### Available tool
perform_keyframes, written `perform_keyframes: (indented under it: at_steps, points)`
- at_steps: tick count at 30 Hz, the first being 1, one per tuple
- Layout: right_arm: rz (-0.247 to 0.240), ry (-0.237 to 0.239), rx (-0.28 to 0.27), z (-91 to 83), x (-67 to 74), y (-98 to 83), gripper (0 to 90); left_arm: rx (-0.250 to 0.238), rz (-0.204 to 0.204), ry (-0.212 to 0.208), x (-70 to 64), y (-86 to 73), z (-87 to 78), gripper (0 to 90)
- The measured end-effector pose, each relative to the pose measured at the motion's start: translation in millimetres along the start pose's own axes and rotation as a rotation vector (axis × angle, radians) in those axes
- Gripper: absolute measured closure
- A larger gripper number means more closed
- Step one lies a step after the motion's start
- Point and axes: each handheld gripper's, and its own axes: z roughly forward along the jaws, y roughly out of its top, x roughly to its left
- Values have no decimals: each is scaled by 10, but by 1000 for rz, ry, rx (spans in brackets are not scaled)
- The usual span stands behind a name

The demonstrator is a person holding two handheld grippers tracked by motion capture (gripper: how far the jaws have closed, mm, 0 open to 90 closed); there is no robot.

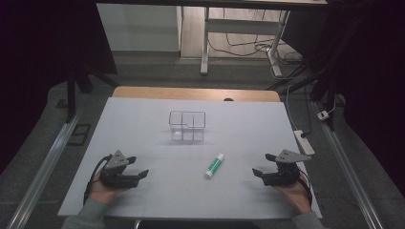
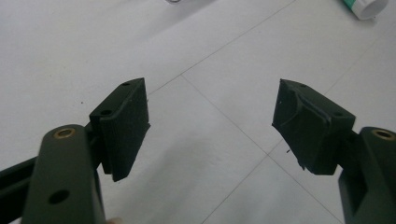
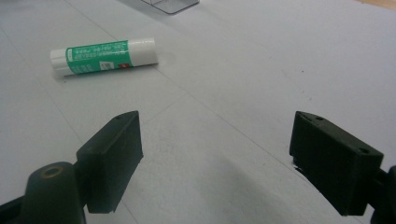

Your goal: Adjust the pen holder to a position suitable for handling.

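Note:
A green and white glue stick point(image 1: 214, 165) lies on its side on the white table cover, between the two grippers; it also lies at the upper left of the right gripper view point(image 3: 103, 55), and its white end pokes in at the top right of the left gripper view point(image 2: 367, 7). A clear plastic compartment box point(image 1: 187, 126) stands upright farther back at the middle. My left gripper point(image 1: 143, 175) rests low at the front left, open, nothing between its jaws point(image 2: 212, 123). My right gripper point(image 1: 258, 173) rests at the front right, also open and holding nothing point(image 3: 215, 156).
The white cover point(image 1: 157, 200) spreads over a wooden table whose far edge point(image 1: 191, 93) is bare. Behind it stand a white desk frame point(image 1: 239, 28) and cables on the floor. A power strip point(image 1: 304, 141) lies off the right edge.

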Motion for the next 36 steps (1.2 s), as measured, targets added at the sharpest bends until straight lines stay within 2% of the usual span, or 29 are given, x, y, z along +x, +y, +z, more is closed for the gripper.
perform_keyframes:
  at_steps: [28,36]
  points:
    - [-3,12,4,69,-11,-11,180,-7,-13,20,79,10,3,275]
    - [-2,3,6,82,-17,-13,182,-8,-18,42,113,126,62,279]
